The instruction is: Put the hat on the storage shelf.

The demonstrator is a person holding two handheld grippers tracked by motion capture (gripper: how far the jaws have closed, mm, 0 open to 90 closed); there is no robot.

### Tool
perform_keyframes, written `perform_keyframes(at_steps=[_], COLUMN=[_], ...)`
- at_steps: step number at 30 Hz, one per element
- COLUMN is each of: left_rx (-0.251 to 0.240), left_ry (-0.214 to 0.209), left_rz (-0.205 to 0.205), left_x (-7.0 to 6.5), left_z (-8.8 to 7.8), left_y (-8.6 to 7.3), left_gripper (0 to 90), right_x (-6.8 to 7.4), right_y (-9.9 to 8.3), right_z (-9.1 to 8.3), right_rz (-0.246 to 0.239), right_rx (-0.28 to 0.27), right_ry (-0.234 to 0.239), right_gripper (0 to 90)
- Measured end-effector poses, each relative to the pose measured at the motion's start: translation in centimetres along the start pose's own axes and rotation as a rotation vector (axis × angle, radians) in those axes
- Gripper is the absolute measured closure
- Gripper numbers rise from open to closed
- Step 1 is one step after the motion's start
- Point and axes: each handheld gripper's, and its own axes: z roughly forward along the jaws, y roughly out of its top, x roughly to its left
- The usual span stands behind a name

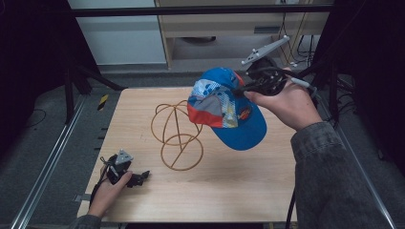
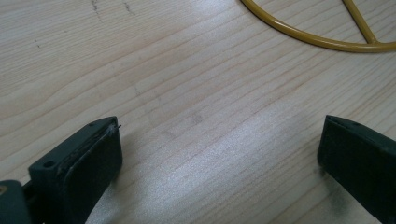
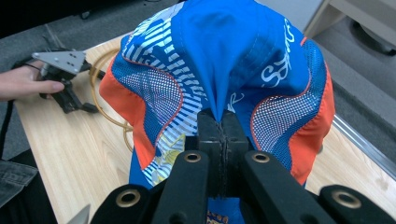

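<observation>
Right gripper [image 1: 237, 90] clenched on a pinch of the blue cap [image 1: 224, 107], holding it in the air just beside the gold wire stand [image 1: 175, 138]. Left gripper [image 1: 143, 176] rests on the table [image 1: 229, 191], jaws spread wide, nothing between them.

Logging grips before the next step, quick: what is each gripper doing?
Left gripper: open, empty, resting on the table.
Right gripper: shut on the cap, held up in the air.
</observation>
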Motion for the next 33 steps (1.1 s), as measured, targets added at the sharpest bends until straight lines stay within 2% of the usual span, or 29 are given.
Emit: perform_keyframes(at_steps=[9,20,33], left_rx=[0.000,-0.001,0.002], left_ry=[-0.001,0.001,0.001], left_rz=[0.001,0.002,0.005], left_x=[0.0,0.0,0.0], left_z=[0.0,0.0,0.0], left_y=[0.0,0.0,0.0], left_gripper=[0.0,0.0,0.0], right_x=[1.4,2.4,3.4], right_y=[2.0,3.6,5.7], right_z=[1.1,2.4,4.3], right_rz=[-0.036,-0.051,-0.067], right_rx=[-0.014,-0.039,-0.038], right_ry=[0.026,0.058,0.076], right_gripper=[90.0,90.0,90.0])
